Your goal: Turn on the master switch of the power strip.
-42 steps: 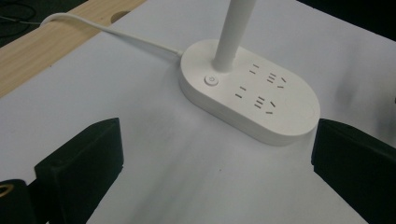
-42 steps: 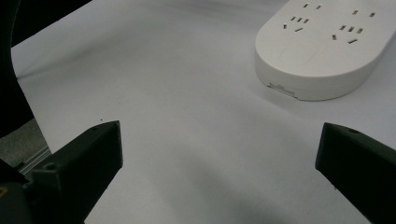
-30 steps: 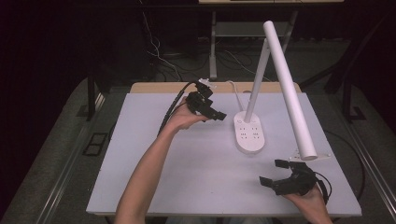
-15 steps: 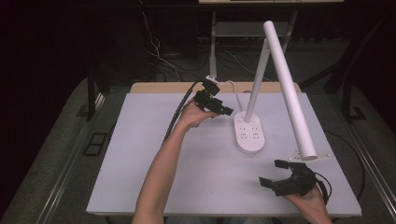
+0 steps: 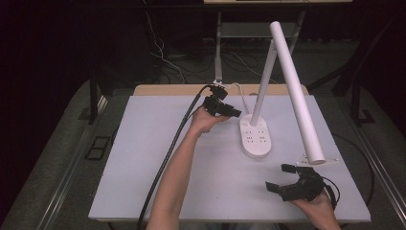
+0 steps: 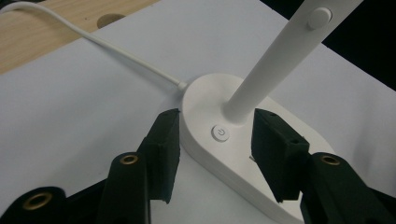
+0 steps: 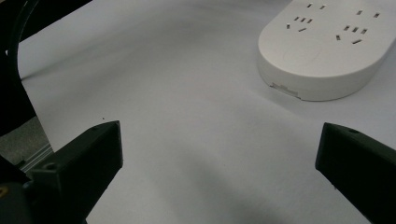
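A white desk lamp stands at the table's middle right, its oval base (image 5: 256, 139) set with sockets and its long tube head (image 5: 297, 96) slanting toward the front right. My left gripper (image 5: 234, 112) hovers at the base's far end. In the left gripper view its jaws (image 6: 215, 154) have just been closing and stand partly apart, astride the round power button (image 6: 220, 133) beside the stem (image 6: 275, 65); the pads press on nothing. My right gripper (image 5: 279, 178) rests open near the front right edge, facing the base (image 7: 322, 51), with nothing between its fingers.
The lamp's white cord (image 6: 116, 46) runs from the base's far end toward the wooden strip (image 5: 167, 89) at the back. The lamp head overhangs the right gripper. A black cable trails from the left gripper along the forearm. The grey table (image 5: 143, 158) lies bare at left.
The left hand has moved right and down toward the lamp base, and its jaws stand closer together. The right hand has kept still.
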`<state>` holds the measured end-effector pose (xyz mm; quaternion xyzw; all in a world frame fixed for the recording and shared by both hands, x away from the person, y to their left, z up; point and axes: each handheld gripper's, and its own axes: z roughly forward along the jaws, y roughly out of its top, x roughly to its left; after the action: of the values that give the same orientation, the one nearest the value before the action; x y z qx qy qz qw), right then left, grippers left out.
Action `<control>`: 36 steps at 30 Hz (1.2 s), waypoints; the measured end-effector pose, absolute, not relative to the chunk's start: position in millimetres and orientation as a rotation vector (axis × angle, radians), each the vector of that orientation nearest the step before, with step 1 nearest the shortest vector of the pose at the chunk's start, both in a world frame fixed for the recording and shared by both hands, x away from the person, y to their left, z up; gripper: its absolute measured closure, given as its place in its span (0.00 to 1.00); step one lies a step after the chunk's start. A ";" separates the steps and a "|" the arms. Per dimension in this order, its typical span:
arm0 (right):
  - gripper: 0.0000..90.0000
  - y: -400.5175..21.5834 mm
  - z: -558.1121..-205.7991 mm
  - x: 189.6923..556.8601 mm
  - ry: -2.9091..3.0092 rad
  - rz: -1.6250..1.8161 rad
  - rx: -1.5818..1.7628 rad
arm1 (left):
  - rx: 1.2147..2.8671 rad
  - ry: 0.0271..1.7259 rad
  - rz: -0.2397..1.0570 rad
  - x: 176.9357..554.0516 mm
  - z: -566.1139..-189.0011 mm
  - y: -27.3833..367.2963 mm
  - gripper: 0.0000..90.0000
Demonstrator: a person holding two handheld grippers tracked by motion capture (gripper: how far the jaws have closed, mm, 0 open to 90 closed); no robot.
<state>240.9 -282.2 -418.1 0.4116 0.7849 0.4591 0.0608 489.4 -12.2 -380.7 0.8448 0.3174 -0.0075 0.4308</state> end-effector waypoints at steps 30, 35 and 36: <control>0.00 -280.7 -418.7 241.5 2.396 1.385 1.230 | 2.103 0.877 -0.062 486.2 -407.3 -40.5 1.00; 0.00 -280.9 -418.9 241.8 2.396 1.383 1.226 | 2.089 0.887 -0.060 484.6 -411.8 -45.0 1.00; 0.00 -280.9 -418.9 241.8 2.396 1.383 1.226 | 2.091 0.884 -0.061 484.5 -412.6 -45.3 1.00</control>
<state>241.8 -280.9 -418.9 0.4046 0.7905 0.4562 0.0576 484.5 -45.3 -412.6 0.8349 0.3528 -0.0245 0.4218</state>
